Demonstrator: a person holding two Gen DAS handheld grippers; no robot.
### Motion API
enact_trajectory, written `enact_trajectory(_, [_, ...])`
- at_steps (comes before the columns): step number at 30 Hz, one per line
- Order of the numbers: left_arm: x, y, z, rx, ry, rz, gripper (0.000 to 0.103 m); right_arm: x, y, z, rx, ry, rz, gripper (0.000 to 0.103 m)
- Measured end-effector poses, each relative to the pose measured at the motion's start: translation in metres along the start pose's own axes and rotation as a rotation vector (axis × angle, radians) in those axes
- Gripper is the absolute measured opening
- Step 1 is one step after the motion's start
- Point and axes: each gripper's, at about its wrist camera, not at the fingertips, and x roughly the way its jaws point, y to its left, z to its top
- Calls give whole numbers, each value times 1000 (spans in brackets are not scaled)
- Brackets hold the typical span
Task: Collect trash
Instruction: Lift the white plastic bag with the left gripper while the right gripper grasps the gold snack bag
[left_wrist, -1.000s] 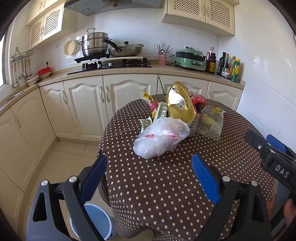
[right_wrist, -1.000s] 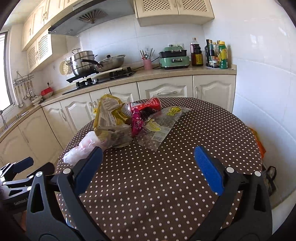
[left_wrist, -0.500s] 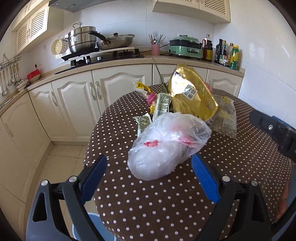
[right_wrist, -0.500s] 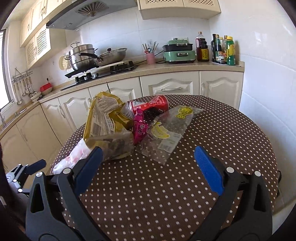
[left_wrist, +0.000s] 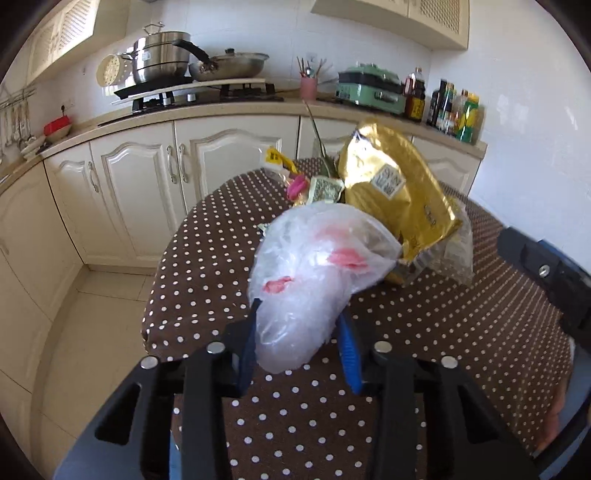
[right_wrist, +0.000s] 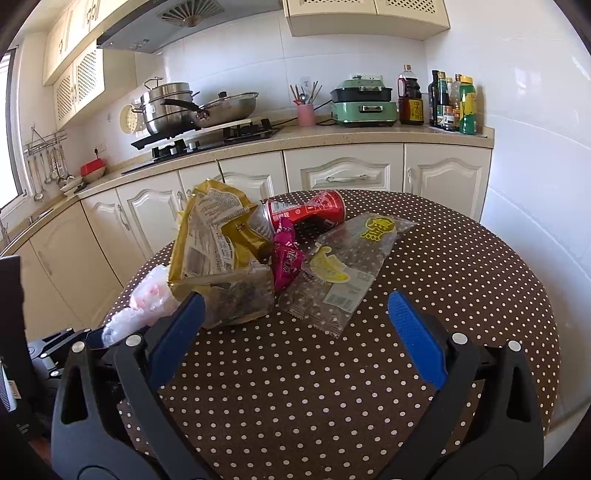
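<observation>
The left gripper (left_wrist: 299, 347) had its jaws pinching the near end of the plastic bag (left_wrist: 314, 273), which lay on the dotted worktop (left_wrist: 207, 258) at the front of the trash heap; that loose, crumpled end stuck out toward the edge, so it was likely the easiest piece to take first. The right gripper (right_wrist: 295, 325) hovered low over the worktop with its jaws spread wide and nothing between them, pointed at the clear wrapper (right_wrist: 347, 273) and apparently ready for it. Behind lay the gold bag (right_wrist: 214, 236), propped half upright on the other litter, a pink wrapper (right_wrist: 288, 258) and a red can (right_wrist: 306, 212) on its side, all touching in one pile.
</observation>
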Motion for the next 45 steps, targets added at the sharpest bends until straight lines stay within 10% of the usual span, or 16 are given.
enact_trajectory(15, [-75, 37, 1, -185, -247, 129, 29, 21, 65, 27, -183, -20, 31, 96])
enact_trajectory(22, [-75, 49, 9, -204, -232, 158, 29, 59, 77, 23, -203, 91, 20, 24])
enact_trajectory(25, [-77, 51, 8, -208, -231, 150, 29, 52, 70, 20, -184, 58, 18, 11])
enact_trajectory(39, [-115, 37, 0, -211, -256, 96, 28, -38, 48, 45, -97, -149, 107, 4])
enact_trajectory(45, [-130, 34, -17, -203, -227, 92, 28, -39, 44, 27, -130, -8, 82, 5])
